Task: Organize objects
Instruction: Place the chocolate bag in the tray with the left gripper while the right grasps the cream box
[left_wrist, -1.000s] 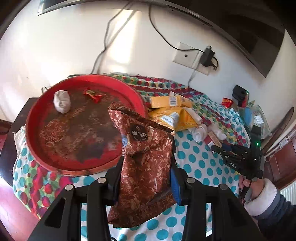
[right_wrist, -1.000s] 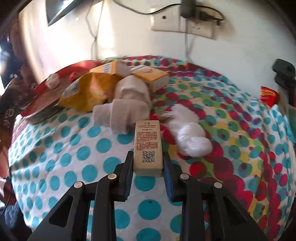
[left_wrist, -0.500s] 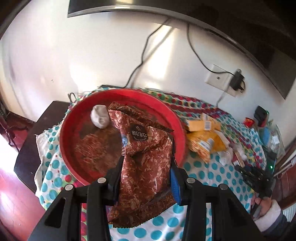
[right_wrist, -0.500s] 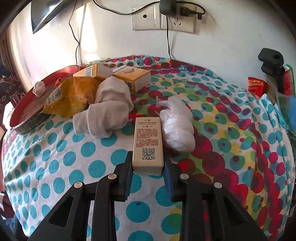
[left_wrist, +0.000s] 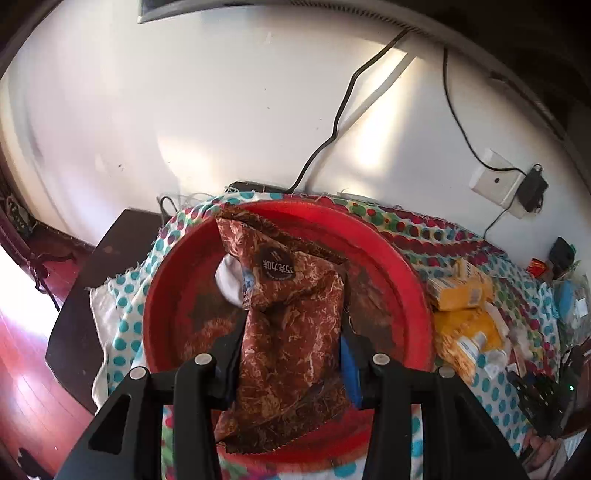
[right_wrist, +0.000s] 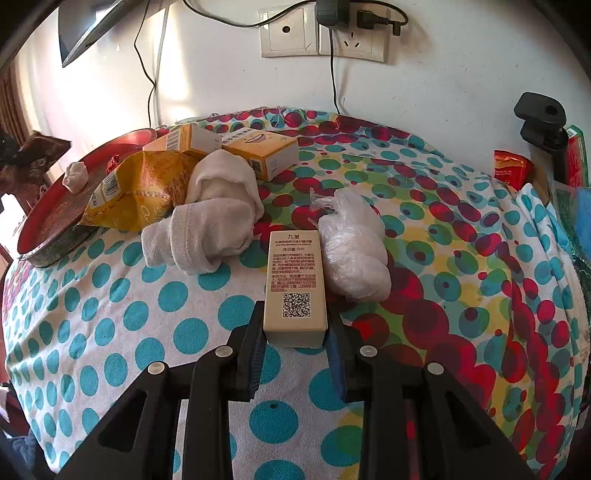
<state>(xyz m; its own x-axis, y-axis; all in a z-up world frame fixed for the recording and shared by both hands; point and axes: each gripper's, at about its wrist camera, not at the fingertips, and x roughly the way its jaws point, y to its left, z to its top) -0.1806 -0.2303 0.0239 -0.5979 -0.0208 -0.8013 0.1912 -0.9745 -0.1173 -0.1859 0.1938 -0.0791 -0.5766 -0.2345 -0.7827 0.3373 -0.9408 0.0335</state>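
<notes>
Overhead, crinkled brown marbled snack bag above red tray.

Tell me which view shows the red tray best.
The left wrist view: the red tray appears from above, most of its round rim visible behind the brown snack bag in the left gripper. The right wrist view catches only its edge at far left.
</notes>
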